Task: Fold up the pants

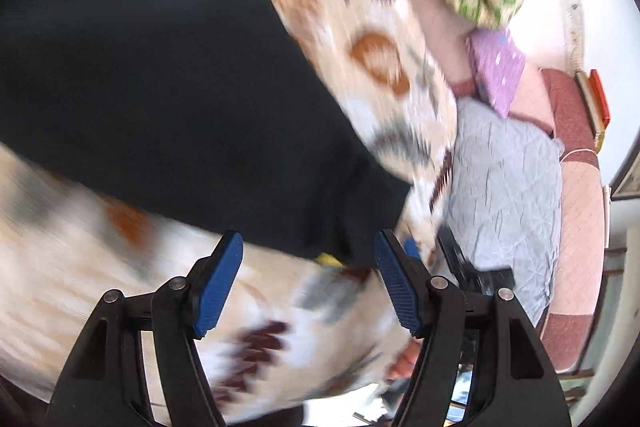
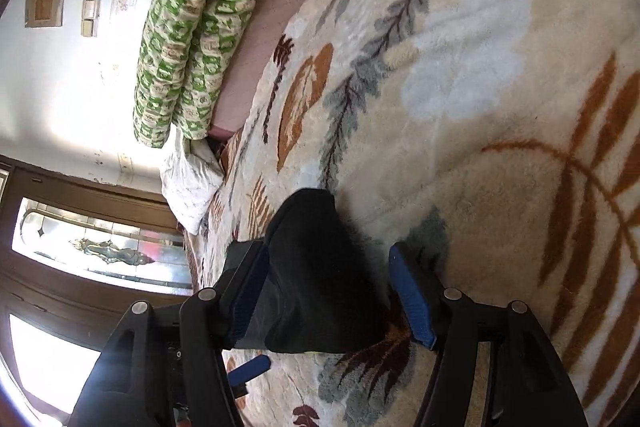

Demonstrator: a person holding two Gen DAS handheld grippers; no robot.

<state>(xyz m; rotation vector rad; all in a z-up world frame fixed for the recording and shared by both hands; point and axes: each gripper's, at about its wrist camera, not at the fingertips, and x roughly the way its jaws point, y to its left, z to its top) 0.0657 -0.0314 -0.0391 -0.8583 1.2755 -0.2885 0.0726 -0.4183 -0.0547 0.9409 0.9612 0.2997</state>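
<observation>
Left claw (image 1: 308,283) stands open and empty just short of the dark pants (image 1: 160,87), which lie spread flat on the leaf-patterned blanket (image 1: 380,59), bare blanket all round. Right view: right claw (image 2: 328,291) open, straddling the pants' folded end (image 2: 320,267) without pinching, likely just laid; blanket edge lies left.

The left wrist view is smeared by motion: the cream fleece blanket with brown and grey leaf prints (image 1: 372,39) has no sharp outlines, and the dark, near-black pants (image 1: 160,87) show only as a flat mass running off the left edge. A small yellow patch (image 1: 330,259) at their lower hem is too blurred to identify. In the right wrist view, the left finger (image 2: 244,291) of the right gripper (image 2: 330,301) hides part of the pants (image 2: 320,267).
</observation>
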